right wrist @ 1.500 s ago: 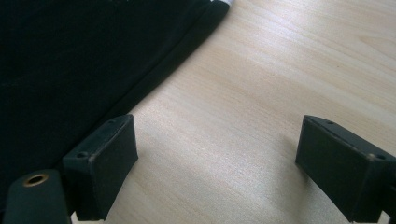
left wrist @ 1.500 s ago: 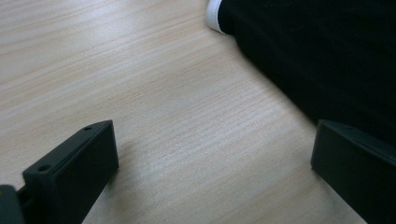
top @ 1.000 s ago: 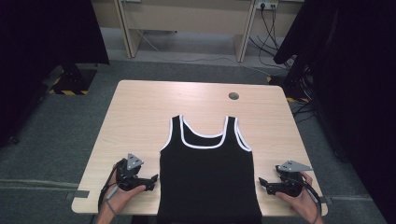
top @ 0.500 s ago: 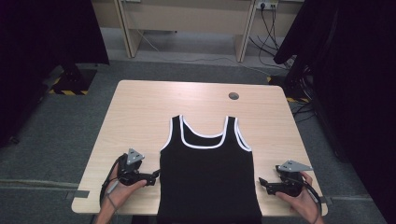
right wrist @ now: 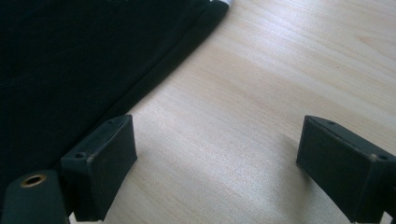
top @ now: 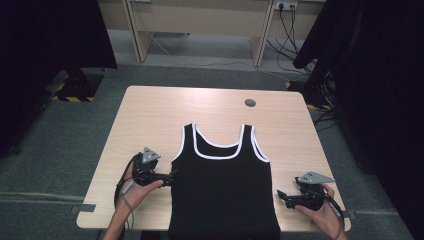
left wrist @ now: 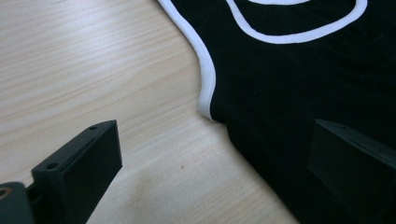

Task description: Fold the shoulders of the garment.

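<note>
High view: a black tank top point(top: 222, 192) with white trim is laid flat on the wooden surface point(top: 160, 115), neckline pointing away from the person and hem reaching the surface's near edge. The left tongs point(top: 167, 177) are held at the tank top's left side edge, just below the armhole, with the tips touching or nearly touching the fabric. The right tongs point(top: 282, 196) are held near the tank top's right side edge, apart from it.

In the left gripper view, the left tongs point(left wrist: 210, 175) are seen spread wide, one jaw over bare wood and the other over the black fabric. In the right gripper view, the right tongs point(right wrist: 217, 168) are likewise spread wide over bare wood, beside the tank top's edge.
</note>
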Demonstrator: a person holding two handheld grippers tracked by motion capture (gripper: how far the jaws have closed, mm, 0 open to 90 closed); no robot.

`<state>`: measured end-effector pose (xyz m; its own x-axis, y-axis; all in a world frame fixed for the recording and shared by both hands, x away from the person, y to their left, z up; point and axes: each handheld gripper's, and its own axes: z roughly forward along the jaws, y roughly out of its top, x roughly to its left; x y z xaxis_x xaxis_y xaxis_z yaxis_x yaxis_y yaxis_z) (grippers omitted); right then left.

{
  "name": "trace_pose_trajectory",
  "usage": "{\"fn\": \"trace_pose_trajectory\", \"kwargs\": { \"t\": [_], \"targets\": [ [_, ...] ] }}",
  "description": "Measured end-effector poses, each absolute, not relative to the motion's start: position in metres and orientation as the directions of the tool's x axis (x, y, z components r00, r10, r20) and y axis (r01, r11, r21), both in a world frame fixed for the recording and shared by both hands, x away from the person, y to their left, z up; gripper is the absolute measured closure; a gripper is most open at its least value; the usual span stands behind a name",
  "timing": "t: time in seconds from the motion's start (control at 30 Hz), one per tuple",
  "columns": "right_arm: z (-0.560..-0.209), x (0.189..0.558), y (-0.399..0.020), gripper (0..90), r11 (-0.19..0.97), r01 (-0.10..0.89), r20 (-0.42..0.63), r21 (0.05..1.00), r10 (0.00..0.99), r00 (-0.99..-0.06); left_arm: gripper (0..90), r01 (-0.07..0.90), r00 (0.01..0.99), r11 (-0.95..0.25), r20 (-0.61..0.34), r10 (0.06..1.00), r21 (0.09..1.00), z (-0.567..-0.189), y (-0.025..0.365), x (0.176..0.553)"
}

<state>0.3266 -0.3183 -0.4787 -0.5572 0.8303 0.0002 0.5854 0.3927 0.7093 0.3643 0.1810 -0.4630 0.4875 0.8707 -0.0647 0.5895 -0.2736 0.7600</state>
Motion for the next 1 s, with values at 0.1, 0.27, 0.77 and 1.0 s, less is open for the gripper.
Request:
{"fn": "trace_pose_trajectory", "kwargs": {
  "t": [0.1, 0.27, 0.77, 1.0],
  "targets": [
    [-0.479, 0.327, -0.318, 12.4, 0.393, 0.586, 0.000, 0.709, 0.830, -0.557, 2.1, 0.589, 0.489, -0.272, -0.067, 0.870, 0.761, -0.462, 0.178, 0.368],
    [-0.479, 0.327, -0.318, 12.4, 0.393, 0.586, 0.000, 0.709, 0.830, -0.558, 2.1, 0.590, 0.491, -0.272, -0.070, 0.868, 0.760, -0.462, 0.177, 0.374],
    [-0.479, 0.327, -0.319, 12.3, 0.393, 0.585, -0.001, 0.709, 0.831, -0.556, 2.4, 0.593, 0.491, -0.265, -0.081, 0.868, 0.760, -0.460, 0.166, 0.396],
    [-0.479, 0.327, -0.319, 12.3, 0.393, 0.585, -0.001, 0.710, 0.831, -0.557, 2.6, 0.596, 0.499, -0.277, -0.077, 0.863, 0.754, -0.458, 0.155, 0.410]
  ]
}}
